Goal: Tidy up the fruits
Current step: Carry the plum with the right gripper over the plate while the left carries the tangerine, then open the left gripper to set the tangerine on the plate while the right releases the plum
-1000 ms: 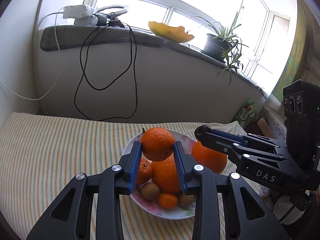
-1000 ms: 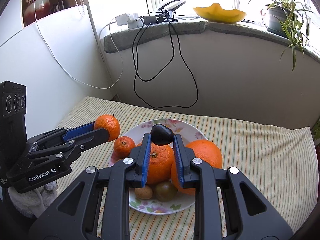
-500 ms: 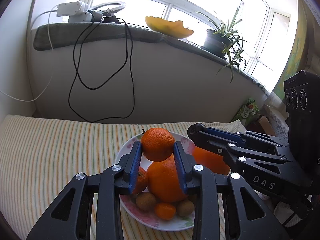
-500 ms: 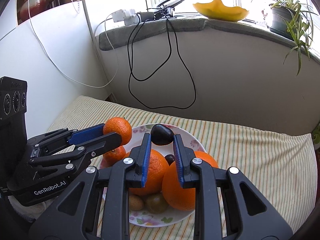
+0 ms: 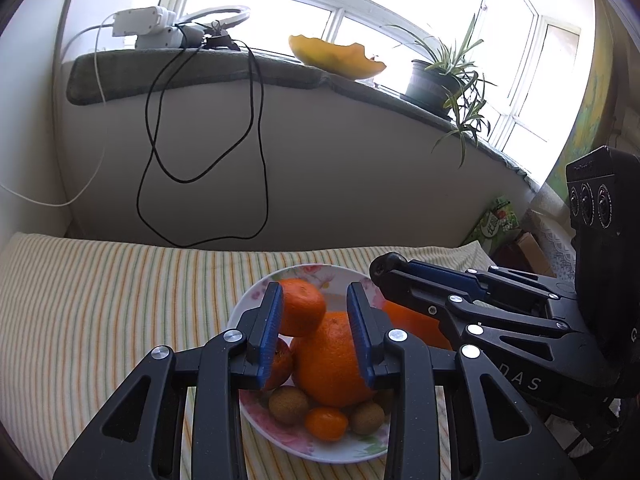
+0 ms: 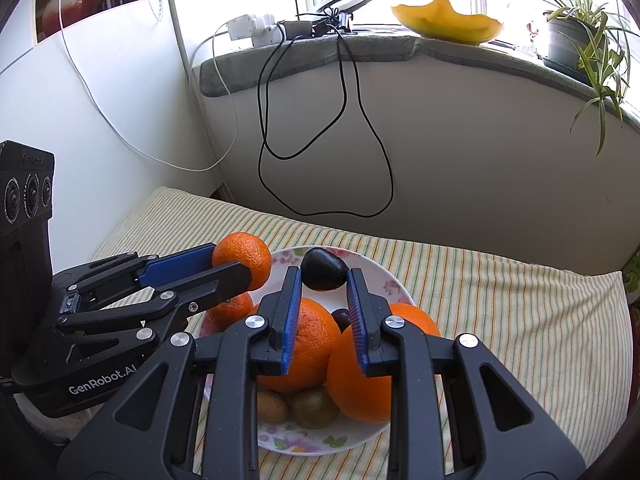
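Note:
A floral plate point(image 5: 304, 452) on the striped cloth holds large oranges point(image 5: 332, 364), a small mandarin point(image 5: 326, 424) and kiwis point(image 5: 288, 404). My left gripper point(image 5: 316, 296) hovers over the plate's far side. An orange mandarin point(image 5: 302, 306) lies against its left pad and on the big orange, with a gap to the right pad. In the right wrist view that mandarin point(image 6: 242, 258) sits at the left gripper's point(image 6: 232, 260) tips. My right gripper point(image 6: 324, 280) is shut on a dark plum point(image 6: 324, 274) above the plate point(image 6: 384, 276), over two oranges point(image 6: 308, 348).
The striped cloth point(image 5: 100, 300) runs to a grey wall with hanging black cables point(image 5: 256, 140). Above it, a sill carries a power strip point(image 5: 140, 26), a yellow bowl point(image 5: 336, 56) and a potted plant point(image 5: 436, 84). Boxes and a green packet point(image 5: 496, 220) sit at far right.
The mandarin has sunk lower between the left jaws and come off the right pad. Both grippers have shifted a little over the plate. The plum stays in the right jaws.

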`<state>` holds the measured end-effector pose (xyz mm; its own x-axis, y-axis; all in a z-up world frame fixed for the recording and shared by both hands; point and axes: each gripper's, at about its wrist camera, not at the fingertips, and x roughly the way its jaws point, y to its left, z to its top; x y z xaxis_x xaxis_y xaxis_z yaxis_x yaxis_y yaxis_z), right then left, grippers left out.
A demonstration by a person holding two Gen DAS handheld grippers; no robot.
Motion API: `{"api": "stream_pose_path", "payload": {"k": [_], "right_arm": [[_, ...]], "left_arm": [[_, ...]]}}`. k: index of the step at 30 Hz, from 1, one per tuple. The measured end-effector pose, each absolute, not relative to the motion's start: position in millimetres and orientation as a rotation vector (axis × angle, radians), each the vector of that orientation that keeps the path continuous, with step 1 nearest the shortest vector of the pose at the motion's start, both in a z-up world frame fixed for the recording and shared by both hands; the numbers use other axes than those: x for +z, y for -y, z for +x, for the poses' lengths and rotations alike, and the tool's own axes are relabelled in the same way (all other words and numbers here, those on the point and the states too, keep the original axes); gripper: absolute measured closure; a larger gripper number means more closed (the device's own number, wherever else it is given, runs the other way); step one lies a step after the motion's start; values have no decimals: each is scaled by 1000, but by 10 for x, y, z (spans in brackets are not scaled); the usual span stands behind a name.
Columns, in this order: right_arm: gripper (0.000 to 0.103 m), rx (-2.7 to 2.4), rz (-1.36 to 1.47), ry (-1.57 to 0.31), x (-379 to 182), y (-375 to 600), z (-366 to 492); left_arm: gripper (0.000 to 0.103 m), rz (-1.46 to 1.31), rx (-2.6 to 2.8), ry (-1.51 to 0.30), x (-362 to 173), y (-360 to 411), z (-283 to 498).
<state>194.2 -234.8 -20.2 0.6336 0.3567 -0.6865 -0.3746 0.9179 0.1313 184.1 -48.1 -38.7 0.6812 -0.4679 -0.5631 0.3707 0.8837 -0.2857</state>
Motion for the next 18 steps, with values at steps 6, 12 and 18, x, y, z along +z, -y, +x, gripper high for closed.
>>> {"api": "stream_pose_path", "payload": {"k": [6, 12, 18], "right_arm": [[79, 418, -27, -777, -202, 2352, 1925], [79, 417, -25, -775, -198, 2366, 1911], [79, 417, -35, -779, -207, 2356, 1910]], "left_arm": [[72, -150, -469, -675, -385, 485, 1840], [72, -152, -466, -677, -392, 479, 1840], [72, -151, -464, -677, -390, 470, 1834]]}}
